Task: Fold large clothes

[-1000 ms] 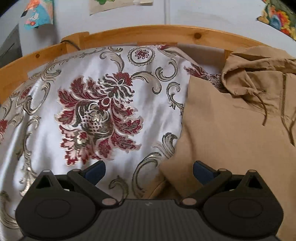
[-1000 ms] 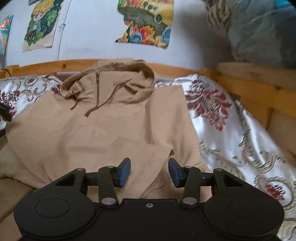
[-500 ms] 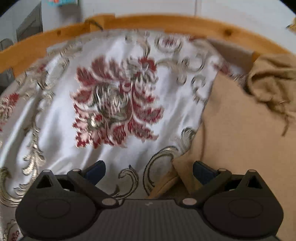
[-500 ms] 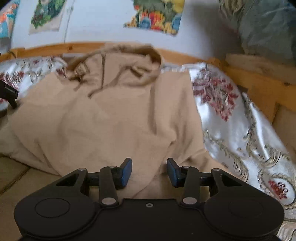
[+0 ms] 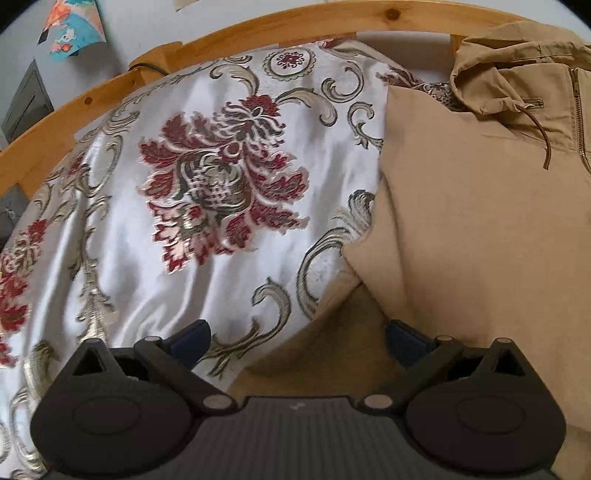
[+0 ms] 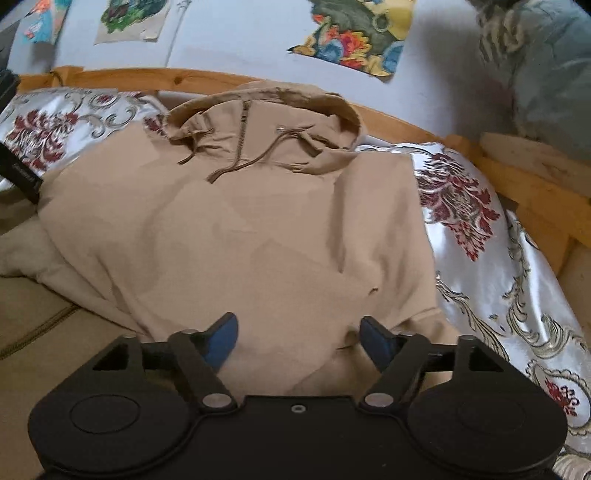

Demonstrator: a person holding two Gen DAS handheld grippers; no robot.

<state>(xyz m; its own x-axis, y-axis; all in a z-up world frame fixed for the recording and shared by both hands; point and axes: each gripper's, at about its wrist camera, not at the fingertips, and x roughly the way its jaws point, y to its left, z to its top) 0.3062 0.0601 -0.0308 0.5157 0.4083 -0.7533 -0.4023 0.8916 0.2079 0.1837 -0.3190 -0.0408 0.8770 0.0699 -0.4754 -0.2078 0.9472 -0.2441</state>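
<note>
While the tan hoodie (image 6: 258,229) lies face up across the bed (image 5: 388,16), its hood toward the wooden headboard and its sleeves already turned in over the body, nothing is pinning it down, and that is the main hazard. It rests on a glossy floral bedspread (image 5: 184,206) that looks slippery; I judge that a pull on one edge could drag the whole garment sideways instead of creasing it, undoing the sleeve folds.

Both claws are empty. The right claw (image 6: 299,345), its blue pads spread wide apart, hovers over the lower hem near the garment's right side. If it closes there, it may catch only the top layer of the folded-in sleeve, so the layers beneath would stay behind and the fold would bunch.

The left claw (image 5: 295,343), also wide apart, sits over the hoodie's left edge, where tan cloth meets bedspread. Closing there risks pinching the bedspread along with the hem and lifting both. Uneven grips between the two sides would skew the fold line.

Smallest concern: the drawstrings (image 6: 266,155) and zipper (image 6: 242,133) lie loose near the hood and could end up trapped crookedly inside the fold.
</note>
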